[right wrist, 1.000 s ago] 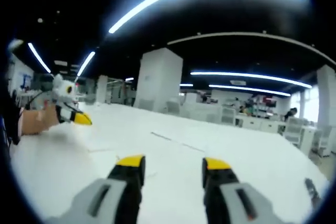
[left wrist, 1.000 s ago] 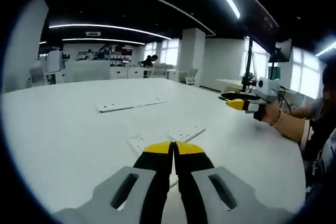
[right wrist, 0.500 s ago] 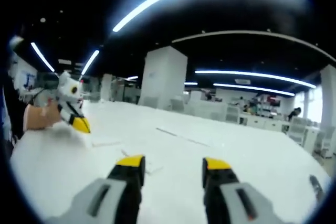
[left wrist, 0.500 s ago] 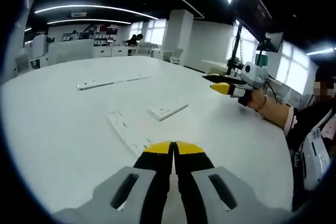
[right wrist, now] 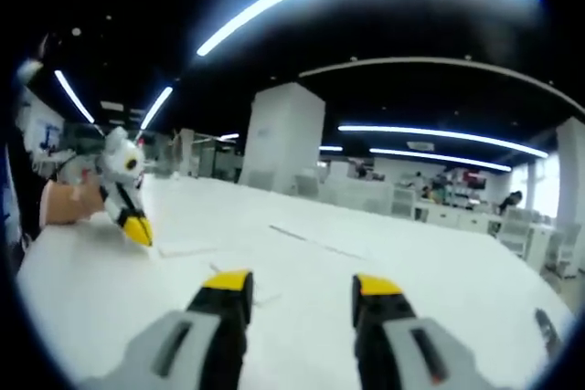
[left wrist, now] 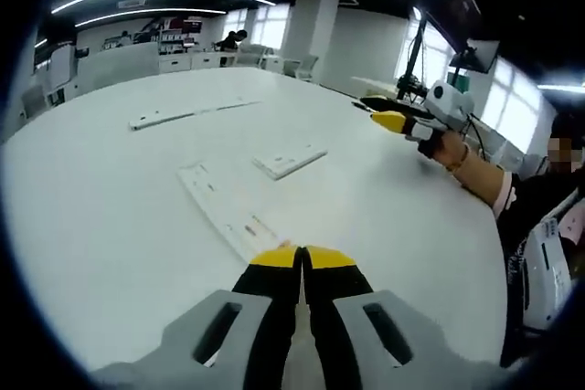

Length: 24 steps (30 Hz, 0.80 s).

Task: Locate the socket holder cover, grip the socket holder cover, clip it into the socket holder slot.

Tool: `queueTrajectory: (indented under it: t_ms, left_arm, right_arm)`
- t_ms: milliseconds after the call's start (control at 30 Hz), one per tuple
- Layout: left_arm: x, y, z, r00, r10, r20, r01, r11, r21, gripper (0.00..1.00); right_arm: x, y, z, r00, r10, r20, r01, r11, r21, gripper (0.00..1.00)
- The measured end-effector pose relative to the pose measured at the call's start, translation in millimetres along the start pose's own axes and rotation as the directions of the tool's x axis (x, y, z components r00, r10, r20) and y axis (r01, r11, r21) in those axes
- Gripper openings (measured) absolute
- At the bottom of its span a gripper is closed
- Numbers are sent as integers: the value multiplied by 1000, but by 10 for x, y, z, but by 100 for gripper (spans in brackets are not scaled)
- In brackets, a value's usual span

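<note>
A long white socket holder strip [left wrist: 222,210] lies on the white table [left wrist: 101,226], its near end just ahead of my left gripper [left wrist: 300,258], whose yellow-tipped jaws are shut with nothing between them. A shorter white cover plate [left wrist: 290,161] rests a little further off, to the strip's right. In the left gripper view my right gripper [left wrist: 391,120] hovers above the table at the right, held by a hand [left wrist: 450,145]. In the right gripper view the right gripper [right wrist: 302,286] stands open and empty, and the left gripper [right wrist: 136,227] points down at the table at the left.
A second long white strip [left wrist: 187,113] lies far back on the table. A faint strip [right wrist: 309,242] also crosses the table in the right gripper view. A person sits at the table's right edge [left wrist: 548,226]. Desks, chairs and a pillar [right wrist: 281,139] stand beyond.
The left gripper's camera has tipped down towards the table, so the strip and plate now sit nearer its jaws. In the right gripper view the left gripper has tilted downward.
</note>
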<state>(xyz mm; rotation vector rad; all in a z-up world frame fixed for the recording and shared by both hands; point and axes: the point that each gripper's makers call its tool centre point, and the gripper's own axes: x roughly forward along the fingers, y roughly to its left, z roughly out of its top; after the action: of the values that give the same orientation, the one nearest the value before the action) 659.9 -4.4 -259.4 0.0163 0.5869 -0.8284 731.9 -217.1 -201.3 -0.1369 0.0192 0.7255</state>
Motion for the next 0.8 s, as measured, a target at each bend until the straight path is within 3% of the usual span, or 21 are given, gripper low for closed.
queueTrajectory:
  t_ms: [467,700,800]
  left_arm:
    - [-11,-8,-89,999,24,-44,-24,1000,-15,3]
    - [-9,147,-36,997,46,-58,-46,999,-6,3]
    - [-17,127,-70,997,55,-57,-55,998,-4,3]
  right_arm:
    - [2,-2,-27,1000,-5,-12,4,1000,-20,45]
    - [7,15,-32,1000,-4,-16,4,999,-34,45]
    - [9,17,-39,1000,-7,-20,6,999,-39,45]
